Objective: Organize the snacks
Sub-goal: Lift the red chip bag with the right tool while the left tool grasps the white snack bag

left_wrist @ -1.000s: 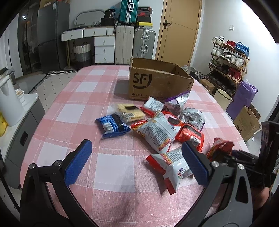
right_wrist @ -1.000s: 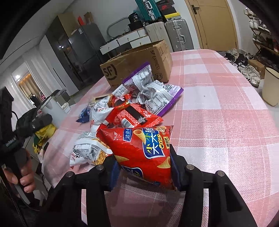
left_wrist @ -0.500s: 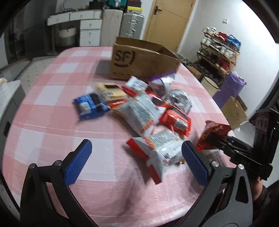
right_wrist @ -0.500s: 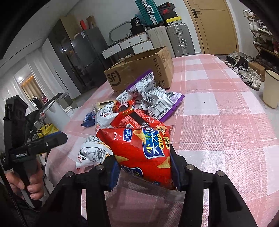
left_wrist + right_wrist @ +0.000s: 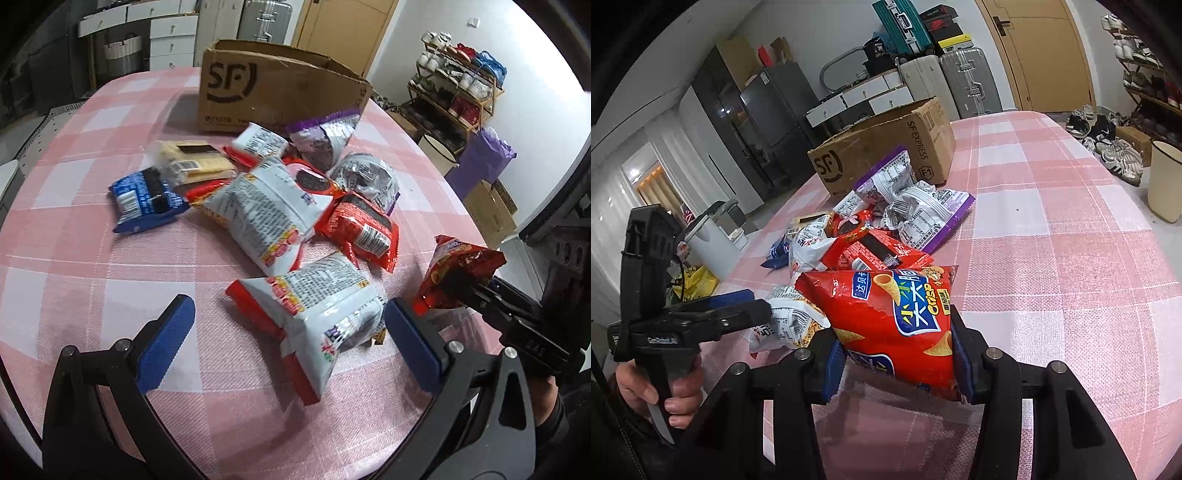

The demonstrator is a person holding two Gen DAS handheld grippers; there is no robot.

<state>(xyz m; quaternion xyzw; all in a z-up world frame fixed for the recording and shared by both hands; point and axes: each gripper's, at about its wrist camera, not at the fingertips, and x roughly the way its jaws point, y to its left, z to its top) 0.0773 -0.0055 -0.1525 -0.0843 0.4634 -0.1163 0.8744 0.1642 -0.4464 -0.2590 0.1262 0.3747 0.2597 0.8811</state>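
My right gripper (image 5: 897, 363) is shut on a red Crisp snack bag (image 5: 897, 317) and holds it above the pink checked table; the bag also shows in the left wrist view (image 5: 454, 273). My left gripper (image 5: 288, 343) is open, its blue pads either side of a white and red snack bag (image 5: 314, 299) lying just ahead. It also shows in the right wrist view (image 5: 738, 306). Several more snack bags (image 5: 273, 206) lie piled in the middle. An open SF cardboard box (image 5: 273, 92) stands behind the pile.
The table's edge (image 5: 476, 229) curves on the right, with a shoe rack (image 5: 461, 88), a purple bag (image 5: 487, 162) and a bin (image 5: 1167, 184) on the floor beyond. Suitcases (image 5: 964, 81) and drawers stand at the far wall. A kettle (image 5: 713, 240) sits to the left.
My left gripper has moved forward and down toward the pile, so the white and red bag now sits between its pads. The right gripper has lifted the red bag slightly.
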